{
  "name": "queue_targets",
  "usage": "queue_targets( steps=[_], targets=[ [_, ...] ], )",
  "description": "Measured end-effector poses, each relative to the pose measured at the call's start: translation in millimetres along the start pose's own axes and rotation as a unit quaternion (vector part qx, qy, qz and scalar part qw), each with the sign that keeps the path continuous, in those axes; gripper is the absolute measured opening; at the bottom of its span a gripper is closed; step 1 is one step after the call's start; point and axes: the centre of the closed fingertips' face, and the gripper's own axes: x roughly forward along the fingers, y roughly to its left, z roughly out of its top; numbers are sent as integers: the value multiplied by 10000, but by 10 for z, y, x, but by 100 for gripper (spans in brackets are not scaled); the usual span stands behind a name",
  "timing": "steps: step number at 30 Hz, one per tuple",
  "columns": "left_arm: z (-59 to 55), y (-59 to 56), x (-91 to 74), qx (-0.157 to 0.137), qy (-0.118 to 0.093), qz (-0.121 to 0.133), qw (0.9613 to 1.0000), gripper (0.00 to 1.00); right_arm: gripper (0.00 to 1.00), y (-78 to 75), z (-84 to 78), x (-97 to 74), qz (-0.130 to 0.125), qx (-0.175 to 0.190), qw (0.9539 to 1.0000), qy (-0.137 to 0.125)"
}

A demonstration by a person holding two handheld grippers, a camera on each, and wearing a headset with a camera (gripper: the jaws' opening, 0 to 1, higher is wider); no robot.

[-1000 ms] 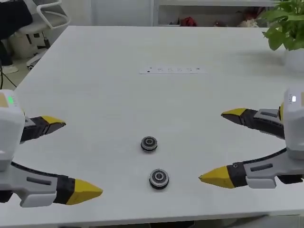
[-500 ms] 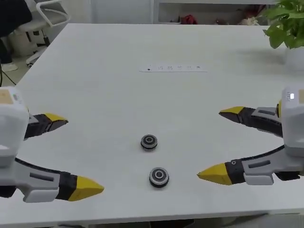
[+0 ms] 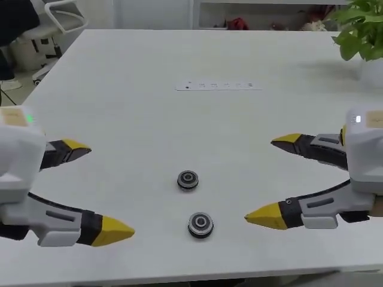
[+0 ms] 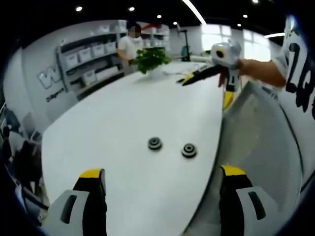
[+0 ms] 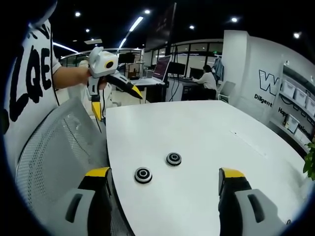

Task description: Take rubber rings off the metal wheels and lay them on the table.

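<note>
Both grippers have edged slightly inward since a second ago, while the two wheels lie where they were. Closest to the tabletop's (image 3: 179, 119) near edge, about midway along it, sits the near wheel (image 3: 200, 224), flat, with a dark band around its metal hub. The left gripper (image 3: 111, 188) hovers toward the left edge and the right gripper (image 3: 258, 180) toward the right edge. Each has its yellow-tipped jaws spread wide and holds nothing, and both are well apart from the wheels. Just beyond the near wheel lies the far wheel (image 3: 188, 180), also flat and dark-banded. Farther on, toward the far edge, a pale strip of small markings (image 3: 218, 86) lies flush with the surface. A leafy plant (image 3: 359, 30) stands at the far right corner.
</note>
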Motion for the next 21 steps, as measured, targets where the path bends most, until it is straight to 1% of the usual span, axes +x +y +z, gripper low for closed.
queue_targets(
  steps=[6,8,12,17,21],
  targets=[
    [-24,39,45,-5,35,-24,10000,97,86,-40,-26,62,68,-31,10000,62],
    [-35,58,55,3,51,-26,10000,97,85,-68,-8,73,57,2,10000,24],
    [-45,91,78,-18,57,-34,10000,96,85,-77,7,105,100,33,9999,-15],
    [-55,111,120,13,83,-70,9999,96,84,-104,-35,152,148,18,9999,19],
    [-62,112,159,45,112,-112,9999,96,84,-95,-59,181,228,-5,9997,32]
  ],
)
